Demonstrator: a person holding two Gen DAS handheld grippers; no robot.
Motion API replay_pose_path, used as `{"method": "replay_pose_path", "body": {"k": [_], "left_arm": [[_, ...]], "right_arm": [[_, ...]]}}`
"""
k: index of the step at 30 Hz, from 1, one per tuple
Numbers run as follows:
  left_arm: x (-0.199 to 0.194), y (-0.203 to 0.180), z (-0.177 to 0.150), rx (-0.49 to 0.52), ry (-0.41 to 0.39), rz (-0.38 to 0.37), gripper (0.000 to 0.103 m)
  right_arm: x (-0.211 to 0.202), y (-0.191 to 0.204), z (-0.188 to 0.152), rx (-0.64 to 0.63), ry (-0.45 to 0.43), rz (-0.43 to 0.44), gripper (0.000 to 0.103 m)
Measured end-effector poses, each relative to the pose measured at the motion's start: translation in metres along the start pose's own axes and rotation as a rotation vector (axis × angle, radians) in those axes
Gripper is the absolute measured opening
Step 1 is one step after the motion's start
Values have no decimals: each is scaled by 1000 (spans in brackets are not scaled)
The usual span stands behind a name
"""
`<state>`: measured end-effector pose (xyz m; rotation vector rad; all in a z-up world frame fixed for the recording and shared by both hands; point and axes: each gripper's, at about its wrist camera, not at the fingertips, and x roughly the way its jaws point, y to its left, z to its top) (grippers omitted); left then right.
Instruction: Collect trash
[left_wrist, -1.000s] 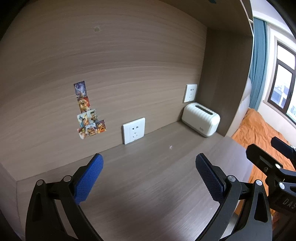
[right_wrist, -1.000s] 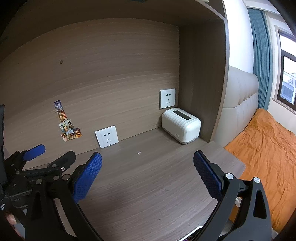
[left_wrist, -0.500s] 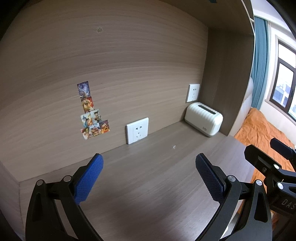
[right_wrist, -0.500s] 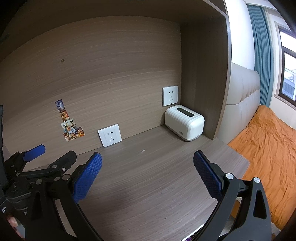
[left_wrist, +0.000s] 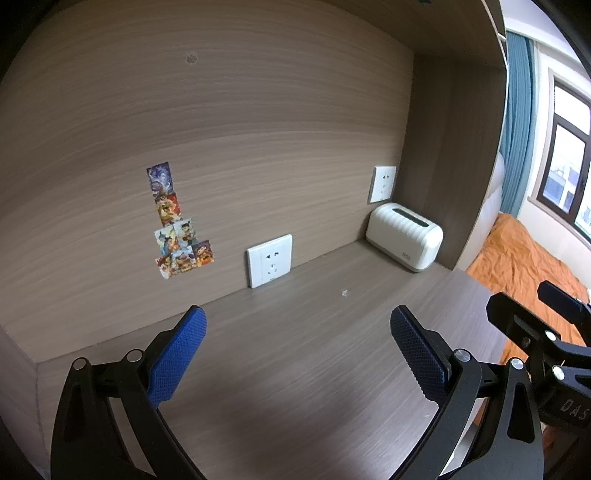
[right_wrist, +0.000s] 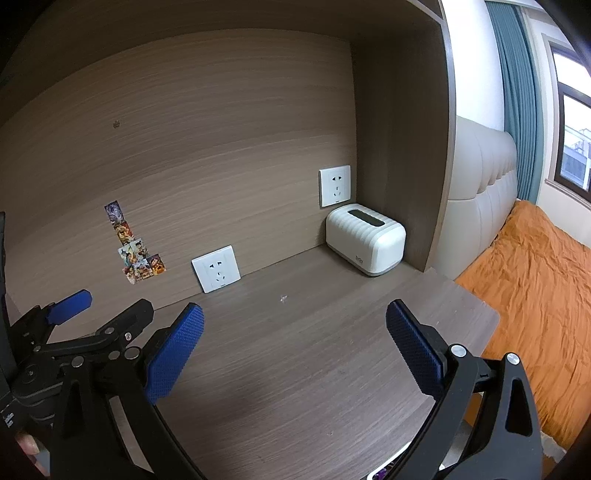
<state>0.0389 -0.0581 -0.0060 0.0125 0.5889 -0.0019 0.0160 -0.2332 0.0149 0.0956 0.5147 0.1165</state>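
Both grippers, left (left_wrist: 298, 347) and right (right_wrist: 294, 341), fingers still apart, nearer the paper scrap (right_wrist: 283, 298).

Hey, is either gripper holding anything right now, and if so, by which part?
Nothing is held. The left gripper and the right gripper are both open and empty above the wooden desk.
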Motion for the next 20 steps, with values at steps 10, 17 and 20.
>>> {"method": "replay_pose_path", "body": {"k": [10, 17, 20], "left_arm": [[1, -5, 3, 7, -33, 28, 98], [14, -9, 6, 45, 12, -26, 98], [16, -10, 6, 45, 4, -16, 98]], "right_arm": [[1, -1, 0, -3, -7, -5, 98], [8, -6, 2, 4, 2, -20, 98], [11, -7, 3, 7, 2, -28, 98]]}}
